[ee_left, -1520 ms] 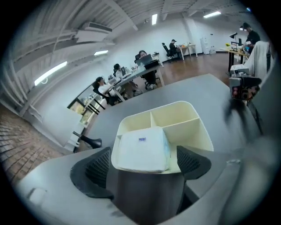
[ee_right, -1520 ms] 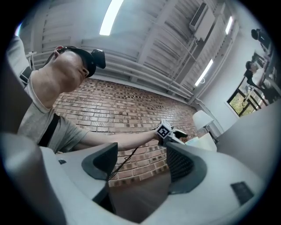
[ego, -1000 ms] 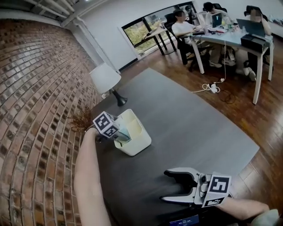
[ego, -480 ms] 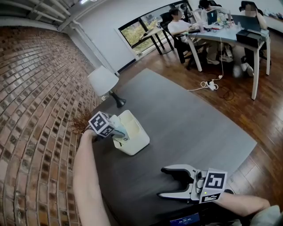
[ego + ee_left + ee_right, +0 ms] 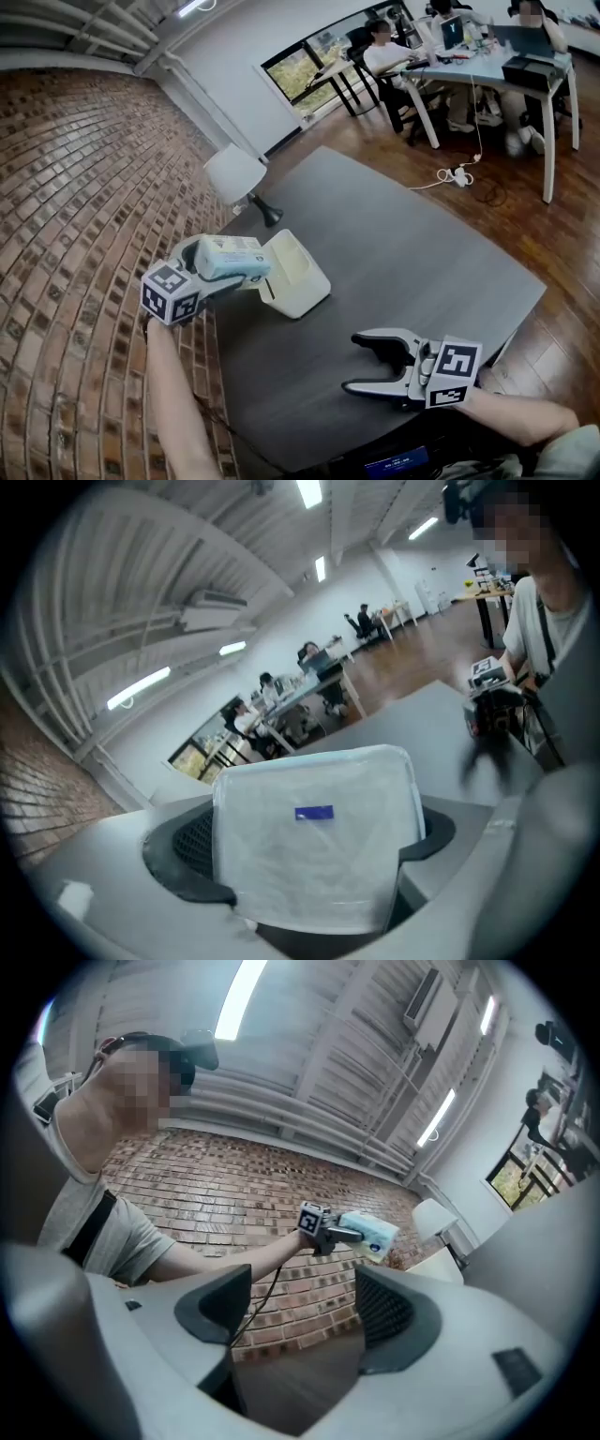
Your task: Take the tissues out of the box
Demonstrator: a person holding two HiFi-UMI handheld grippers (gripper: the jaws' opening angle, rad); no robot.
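Pinching a pale blue-green tissue pack (image 5: 228,255) between its jaws, the left gripper (image 5: 247,266) sits at centre left of the head view, with its marker cube (image 5: 171,292) toward the lower left. The pack lies flat and long across the jaws, and its right end overlaps the upper left rim of the white box (image 5: 300,283). That box stands near the left edge of the dark grey table (image 5: 403,248), tilted on the diagonal with its open top showing. A white-shaded lamp (image 5: 234,172) stands above the box, close to the brick wall (image 5: 75,187). At lower right, the right gripper (image 5: 353,364) hangs over the table's near edge, its jaws spread and nothing between them. People sit at a white desk (image 5: 487,80) in the upper right.

In the left gripper view, the pack (image 5: 314,846) fills the centre, upright and wide, with a small blue label (image 5: 314,812) near its top. Both dark pads press against its sides, left and right. The table stretches behind it, and the right gripper is a dark blur at the right edge.

In the right gripper view, the jaws stand well apart at the lower centre, the gap between them bare. Beyond them, at mid-frame, the person's outstretched arm (image 5: 234,1260) holds the left gripper with the pack (image 5: 371,1232) in the air before the brick wall. The lamp sits just to the right of it.
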